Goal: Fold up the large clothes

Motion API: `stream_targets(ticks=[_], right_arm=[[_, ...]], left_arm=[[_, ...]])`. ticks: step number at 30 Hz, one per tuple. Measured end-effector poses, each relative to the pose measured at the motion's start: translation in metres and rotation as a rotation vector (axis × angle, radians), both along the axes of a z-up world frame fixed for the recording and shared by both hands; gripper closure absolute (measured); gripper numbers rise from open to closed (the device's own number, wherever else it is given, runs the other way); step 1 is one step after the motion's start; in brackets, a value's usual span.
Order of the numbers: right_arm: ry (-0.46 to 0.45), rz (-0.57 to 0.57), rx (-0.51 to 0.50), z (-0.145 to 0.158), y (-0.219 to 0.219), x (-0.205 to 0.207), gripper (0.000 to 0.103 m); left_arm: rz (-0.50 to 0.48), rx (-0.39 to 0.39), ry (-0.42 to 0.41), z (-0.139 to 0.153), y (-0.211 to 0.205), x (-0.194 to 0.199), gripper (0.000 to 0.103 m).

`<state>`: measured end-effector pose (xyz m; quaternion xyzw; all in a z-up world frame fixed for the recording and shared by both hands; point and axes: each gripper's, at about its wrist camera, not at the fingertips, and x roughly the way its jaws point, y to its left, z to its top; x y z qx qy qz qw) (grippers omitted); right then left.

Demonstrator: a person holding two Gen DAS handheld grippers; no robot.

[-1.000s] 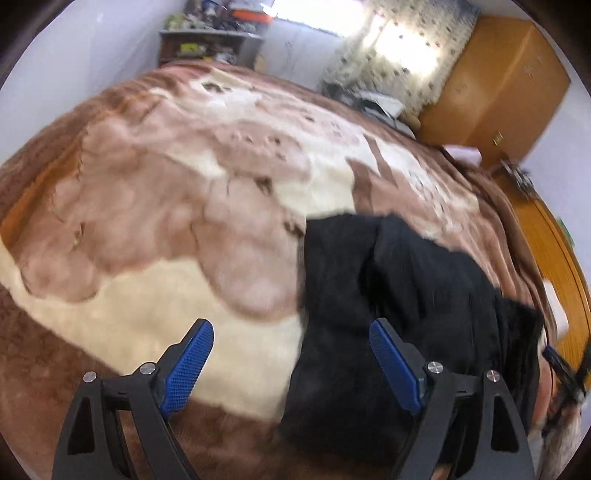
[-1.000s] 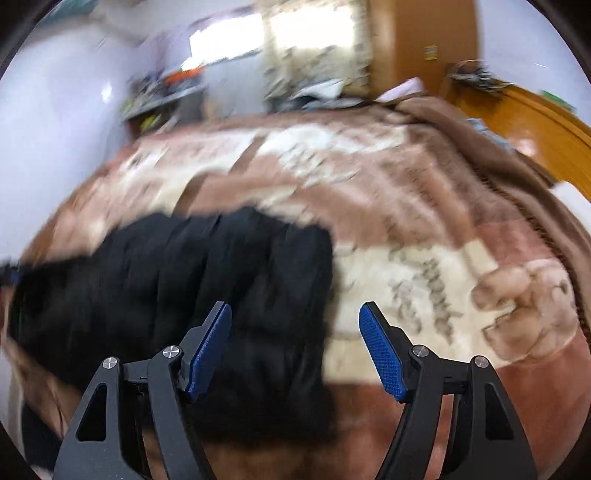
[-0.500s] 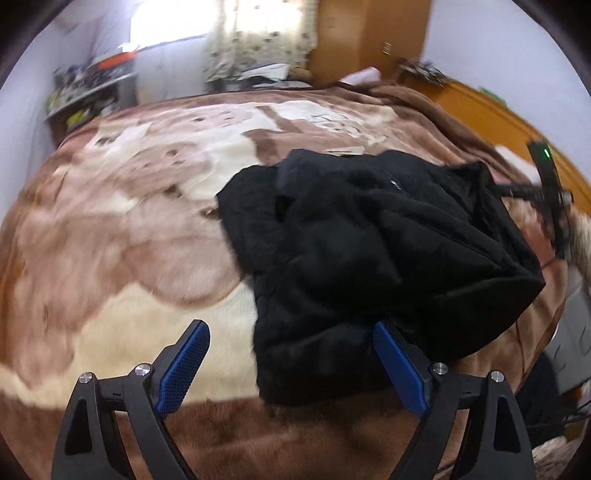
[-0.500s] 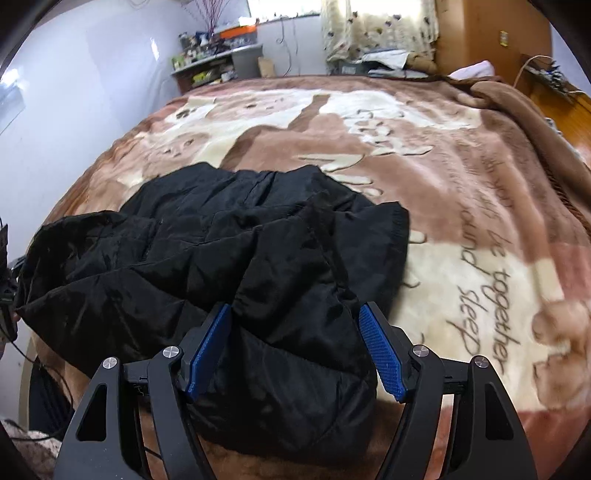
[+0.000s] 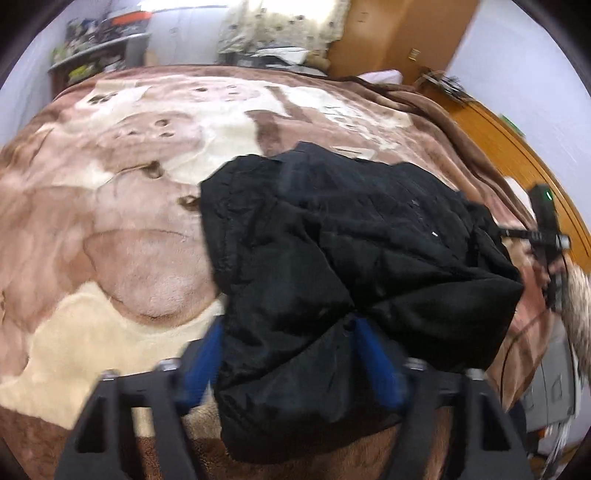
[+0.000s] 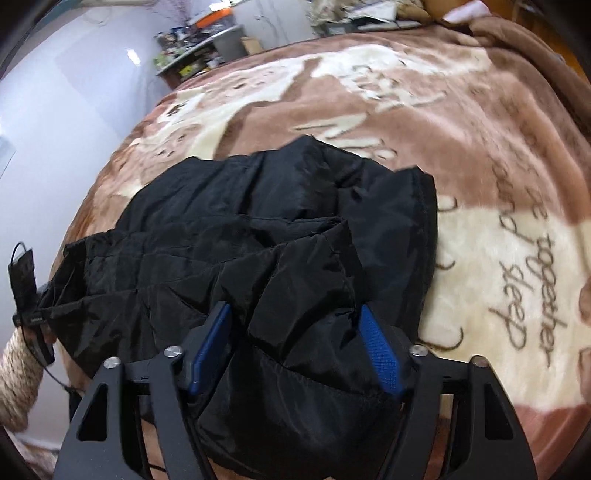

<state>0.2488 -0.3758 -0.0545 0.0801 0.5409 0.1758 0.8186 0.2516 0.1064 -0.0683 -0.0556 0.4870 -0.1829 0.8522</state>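
Reaching into the near edge of the black padded jacket (image 5: 332, 266), the left gripper (image 5: 286, 354) now has a thick fold of the cloth between its two blue pads (image 5: 376, 365). Half a second ago the same pads stood wide apart with the jacket only in front of them; now they are closer together and the fabric fills the gap. The pads are blurred, so I cannot tell if they already press the cloth firmly or are only around it.

The right gripper (image 6: 295, 343) shows the same change. Its fingers (image 6: 380, 354) were open before the jacket edge, and now they are narrower, with a bulging fold of the jacket (image 6: 280, 258) sitting between them and touching both pads. The gap is not fully closed.

The jacket lies crumpled at the near side of the bed, on the brown and cream blanket (image 5: 110, 221), in much the same place as before. In the right view the words on the blanket (image 6: 535, 280) are just beside the jacket's right edge.

Farther away, a cluttered shelf (image 5: 96, 44) stands against the wall, and a wooden wardrobe (image 5: 399, 33) is next to the bright curtained window (image 5: 288, 22).
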Motion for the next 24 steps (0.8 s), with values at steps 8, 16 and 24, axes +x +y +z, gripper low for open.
stream_targets(ticks=[8,16,24], right_arm=[[-0.141,-0.051,-0.014,0.025,-0.017,-0.030,0.087],[-0.390,-0.113,0.007,0.098,-0.027,-0.056,0.091],[-0.367,-0.196,-0.015,0.095,-0.039,0.001,0.091]], left_arm=[[0.107,0.008,0.016,0.001,0.002,0.016,0.080],[0.163,-0.008,-0.183,0.075,-0.009,0.025,0.085],[0.155,0.085,-0.185,0.088,-0.032,0.093,0.085]])
